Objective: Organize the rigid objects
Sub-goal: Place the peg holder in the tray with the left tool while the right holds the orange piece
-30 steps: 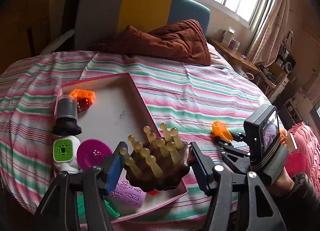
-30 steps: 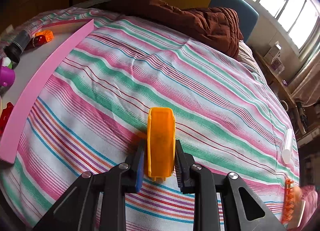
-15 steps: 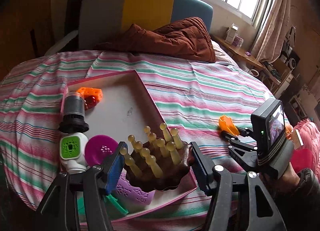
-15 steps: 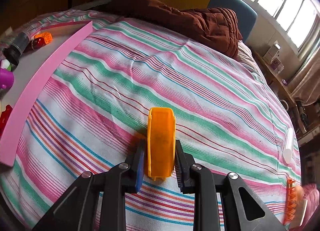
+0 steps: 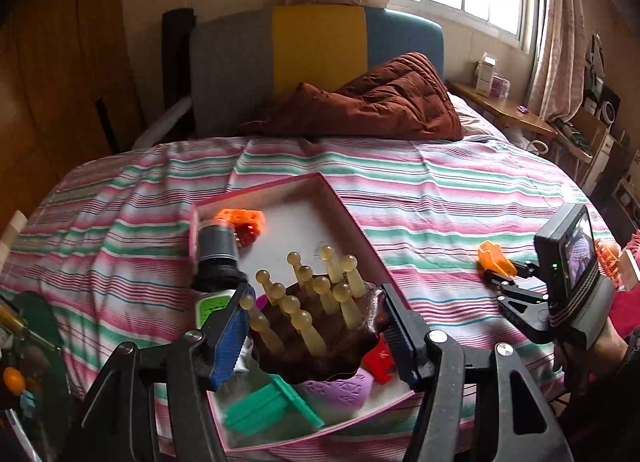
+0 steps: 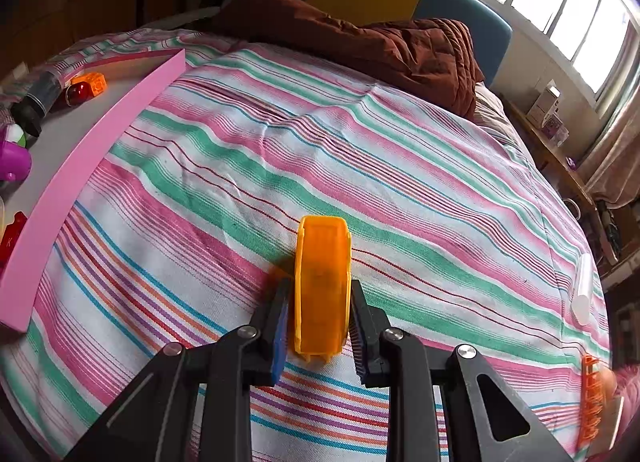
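Note:
My left gripper is shut on a brown scalloped holder full of yellowish pegs, held just above the near end of the pink tray. In the tray lie an orange block, a dark cylinder, a green-and-white piece, a purple embossed cup, a green piece and a red piece. To the tray's right, my right gripper is shut on an orange plastic piece over the striped bedsheet. The left wrist view also shows that orange piece.
The tray's pink wall runs along the left of the right wrist view. A brown quilt lies bunched at the headboard. A white tube and an orange comb-like item sit at the bed's right edge. Clutter lies at the far left.
The left gripper has lifted and tipped upward with the peg holder still in its jaws, so more of the headboard and window shows. The right gripper and its orange piece have stayed put.

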`<state>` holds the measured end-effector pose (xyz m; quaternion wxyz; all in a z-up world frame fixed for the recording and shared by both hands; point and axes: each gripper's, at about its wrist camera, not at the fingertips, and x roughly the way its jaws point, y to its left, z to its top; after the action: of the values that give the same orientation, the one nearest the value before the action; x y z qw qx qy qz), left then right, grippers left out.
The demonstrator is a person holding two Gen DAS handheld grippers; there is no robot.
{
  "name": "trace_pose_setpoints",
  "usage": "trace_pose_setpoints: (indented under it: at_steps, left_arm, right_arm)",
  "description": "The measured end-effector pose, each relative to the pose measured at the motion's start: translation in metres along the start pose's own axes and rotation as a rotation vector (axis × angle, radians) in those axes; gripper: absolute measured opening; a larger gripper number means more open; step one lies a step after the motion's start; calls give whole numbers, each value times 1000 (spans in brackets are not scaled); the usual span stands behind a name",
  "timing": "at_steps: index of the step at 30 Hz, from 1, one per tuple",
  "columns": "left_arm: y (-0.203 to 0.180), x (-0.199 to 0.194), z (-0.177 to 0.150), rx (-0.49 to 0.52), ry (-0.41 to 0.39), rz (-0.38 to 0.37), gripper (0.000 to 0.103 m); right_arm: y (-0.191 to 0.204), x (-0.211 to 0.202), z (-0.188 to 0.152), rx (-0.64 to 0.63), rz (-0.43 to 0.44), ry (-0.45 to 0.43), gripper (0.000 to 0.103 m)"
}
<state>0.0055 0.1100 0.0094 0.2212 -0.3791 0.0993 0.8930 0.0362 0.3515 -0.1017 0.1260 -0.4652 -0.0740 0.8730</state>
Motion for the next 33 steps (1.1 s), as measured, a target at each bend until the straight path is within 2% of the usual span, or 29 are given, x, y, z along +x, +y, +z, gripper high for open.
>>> trace_pose_setpoints:
  at_steps: [4, 16, 21, 33]
  left_arm:
    - [7, -1, -3, 3, 1, 40, 63]
    - [35, 9, -17, -54, 52, 76, 63]
    - [60, 14, -22, -160, 89, 10, 63]
    - [110, 7, -32, -325, 88, 1, 63]
  right_arm:
    - [-2, 0, -1, 8, 9, -7, 26]
    - [-2, 0, -2, 12, 10, -9, 26]
    - [-2, 1, -2, 13, 10, -9, 26]
    - [-2, 0, -2, 15, 10, -9, 26]
